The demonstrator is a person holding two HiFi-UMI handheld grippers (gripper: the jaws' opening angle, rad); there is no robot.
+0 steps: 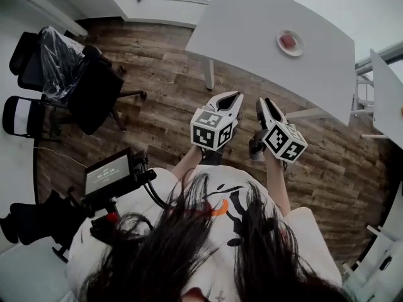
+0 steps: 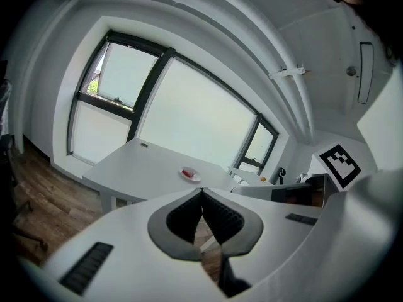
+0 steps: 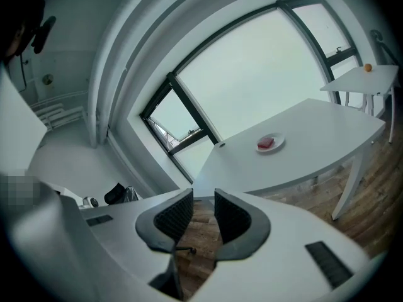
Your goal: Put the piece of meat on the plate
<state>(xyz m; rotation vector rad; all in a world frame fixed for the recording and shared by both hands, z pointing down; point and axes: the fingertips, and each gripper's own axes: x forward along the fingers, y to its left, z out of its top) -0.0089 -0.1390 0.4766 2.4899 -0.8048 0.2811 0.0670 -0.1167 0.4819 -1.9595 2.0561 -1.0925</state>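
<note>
- My left claw point(image 1: 238, 95) is closed: its tips touch and nothing is between them
- My right claw point(image 1: 265, 101) is narrow, with only a thin empty gap between the pads
- Both claws are over the wooden floor point(image 1: 157, 74), apart from the white table point(image 1: 252, 30)
- The piece of meat point(image 1: 288, 41) lies on the plate point(image 1: 298, 50), far right on the table

Your head camera looks steeply down from above at the left gripper point(image 1: 237, 98), right gripper point(image 1: 264, 103) and floor point(image 1: 157, 74). Each gripper camera looks along its own jaws, nearly level. All three share the distant table point(image 1: 252, 30) and plate point(image 1: 280, 43).
</note>
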